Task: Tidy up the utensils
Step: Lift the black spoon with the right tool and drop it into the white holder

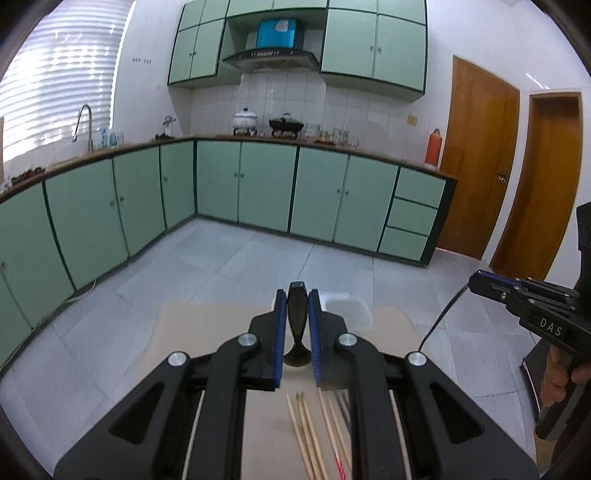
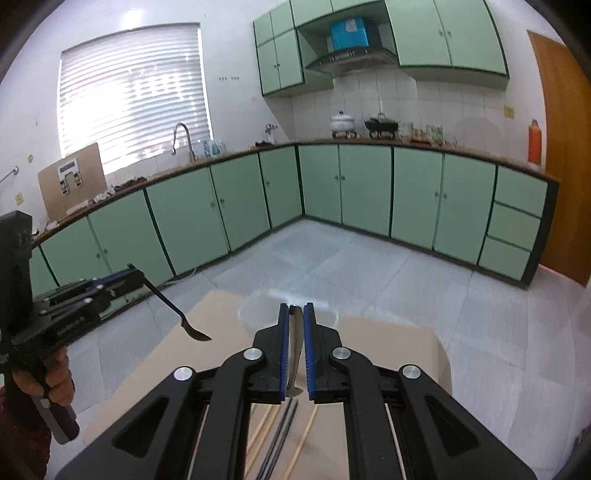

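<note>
Kitchen background, L-shaped run of green base cabinets under a brown countertop. Matching wall cabinets above, either side of a range hood with a blue box on top. White lidded pot and black wok on the stove, side by side. Curved faucet below a window with closed blinds. Orange thermos at the counter's right end, near two wooden doors. Cardboard sheet leans by the window. Floor pale grey tile.
</note>
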Motion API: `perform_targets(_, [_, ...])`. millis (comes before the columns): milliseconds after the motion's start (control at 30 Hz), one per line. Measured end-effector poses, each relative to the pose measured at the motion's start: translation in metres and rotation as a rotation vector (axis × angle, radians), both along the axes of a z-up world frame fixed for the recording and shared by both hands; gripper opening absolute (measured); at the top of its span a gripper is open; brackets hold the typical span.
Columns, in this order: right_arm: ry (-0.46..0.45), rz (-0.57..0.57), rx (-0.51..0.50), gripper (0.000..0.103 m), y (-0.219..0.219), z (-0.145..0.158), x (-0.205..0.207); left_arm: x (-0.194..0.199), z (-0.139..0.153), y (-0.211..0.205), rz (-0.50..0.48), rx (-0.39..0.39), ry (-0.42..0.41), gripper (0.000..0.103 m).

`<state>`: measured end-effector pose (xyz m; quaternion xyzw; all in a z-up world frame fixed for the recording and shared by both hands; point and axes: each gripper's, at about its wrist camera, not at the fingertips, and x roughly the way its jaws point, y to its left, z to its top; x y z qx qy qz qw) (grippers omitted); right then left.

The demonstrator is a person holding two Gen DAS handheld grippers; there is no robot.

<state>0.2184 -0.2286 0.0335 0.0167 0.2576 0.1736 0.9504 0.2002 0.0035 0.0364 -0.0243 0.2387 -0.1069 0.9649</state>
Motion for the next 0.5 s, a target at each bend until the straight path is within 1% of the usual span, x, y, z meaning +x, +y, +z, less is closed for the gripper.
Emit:
perform_targets(100, [-0.024, 0.003, 0.003, 0.008, 0.004, 0.015, 0.024, 0.022, 0.007, -0.008, 0.003, 0.010, -0.018, 0.011])
perform_targets(200, [-0.028, -0.007, 0.007, 0.008, 0.006, 0.017, 0.048, 0.049, 0.005, -0.017, 0.007, 0.025, -0.013, 0.011])
perform_targets(267, [-0.019, -0.018, 0.003, 0.008, 0.009, 0.012, 0.064, 0.068, -0.001, -0.020, 0.016, 0.031, 0.002, 0.011])
perform_targets(367, [0.011, -0.044, -0.012, 0.008, 0.013, -0.009, 0.093, 0.095, -0.015, -0.023, 0.021, 0.036, 0.041, 0.011])
perform_targets(500, [0.061, -0.072, 0.003, 0.008, 0.013, -0.036, 0.118, 0.124, -0.046, -0.029, 0.013, 0.038, 0.117, 0.011])
